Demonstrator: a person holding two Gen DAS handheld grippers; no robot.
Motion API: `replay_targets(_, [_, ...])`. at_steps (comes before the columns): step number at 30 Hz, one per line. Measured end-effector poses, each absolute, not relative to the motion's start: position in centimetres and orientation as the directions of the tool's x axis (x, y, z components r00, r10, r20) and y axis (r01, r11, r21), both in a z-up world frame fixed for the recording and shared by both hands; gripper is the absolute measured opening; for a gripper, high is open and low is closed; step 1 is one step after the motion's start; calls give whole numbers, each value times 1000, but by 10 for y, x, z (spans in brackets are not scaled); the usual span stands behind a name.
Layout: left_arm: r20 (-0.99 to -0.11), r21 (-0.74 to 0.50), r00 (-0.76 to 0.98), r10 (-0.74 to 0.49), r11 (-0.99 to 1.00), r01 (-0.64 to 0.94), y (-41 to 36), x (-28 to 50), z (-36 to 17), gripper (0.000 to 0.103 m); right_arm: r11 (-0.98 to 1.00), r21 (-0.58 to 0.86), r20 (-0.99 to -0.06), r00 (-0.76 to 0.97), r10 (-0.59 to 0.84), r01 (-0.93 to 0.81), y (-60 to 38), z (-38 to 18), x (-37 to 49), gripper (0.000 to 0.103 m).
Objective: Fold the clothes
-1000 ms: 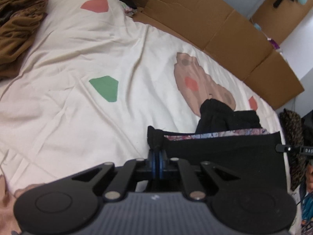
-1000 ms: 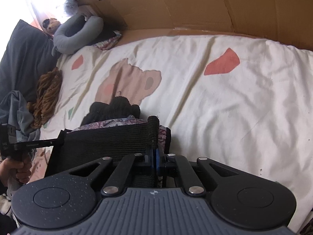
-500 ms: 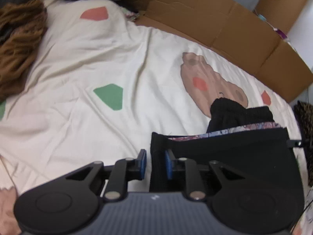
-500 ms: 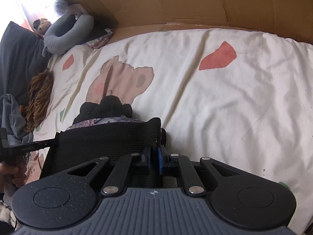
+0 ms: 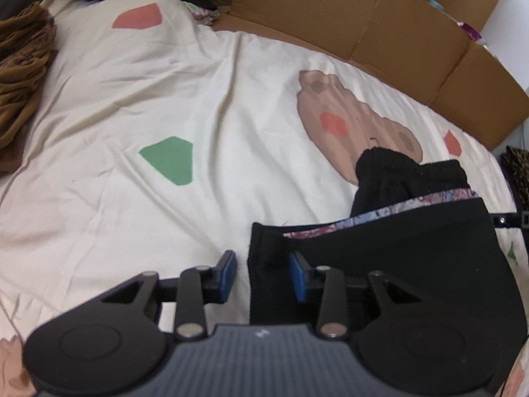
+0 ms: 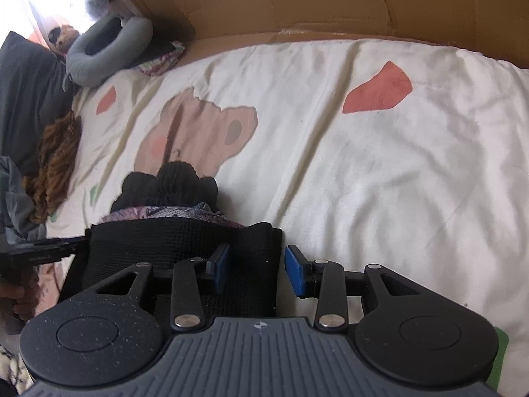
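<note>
1. Black garment (image 5: 380,264) lies folded on the bedsheet (image 5: 165,82); its long axis runs left-right between the two tools.
2. Left gripper (image 5: 263,276): jaws apart, the garment's left corner between them, unclamped.
3. Right gripper (image 6: 256,269): jaws apart, straddling the right corner.
4. Both are equally near; contact with the pads is probably nil, hard to tell.
5. The floral layer (image 6: 172,213) peeks out at the far edge.

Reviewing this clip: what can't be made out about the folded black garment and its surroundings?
- Black garment: near edge hidden by the left gripper body in the left wrist view; likewise behind the right gripper.
- Patterned layer: only a strip shows; the black fold covers the rest.
- Brown clothing: cut off by the frame edge.
</note>
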State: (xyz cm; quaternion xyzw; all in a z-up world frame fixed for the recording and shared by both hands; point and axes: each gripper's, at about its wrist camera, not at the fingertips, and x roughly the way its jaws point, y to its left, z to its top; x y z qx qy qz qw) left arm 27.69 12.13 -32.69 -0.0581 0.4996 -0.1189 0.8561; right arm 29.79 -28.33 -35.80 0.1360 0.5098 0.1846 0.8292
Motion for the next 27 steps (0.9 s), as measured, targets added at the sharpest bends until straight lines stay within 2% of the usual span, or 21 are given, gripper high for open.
replay_targets(10, [-855,-172,464,-230,971,165,114,278,-325,39,920,314,-830,401,386,-235,-263,-364,298,44])
replay_targets(13, [-856,-169,462,-231,970,173,115,278,-324,38,919,299,-832,400,384,-258,-260,-362,298,33])
replay_targets(14, [-856,-174,461,-237,969,175,116,277,-324,33,918,299,-832,400,385,-261,-261,-361,298,20])
replay_targets(15, [-854,-182,458,-245,967,177,116,277,-324,25,918,297,-833,400,383,-261,-261,-361,298,12])
replay_targets(16, [-853,-187,457,-251,966,181,115,277,-324,21,919,298,-831,403,383,-259,-262,-359,297,10])
replay_targets(18, [-852,-185,457,-254,964,192,112,276,-323,11,921,300,-820,426,382,-248,-266,-352,293,8])
replay_targets(20, [-848,-176,467,-249,965,195,110,274,-319,9,925,297,-808,454,376,-239,-269,-344,289,8])
replay_targets(27, [-805,-189,540,-247,969,162,121,258,-290,7,928,312,-759,535,372,-203,-290,-311,272,7])
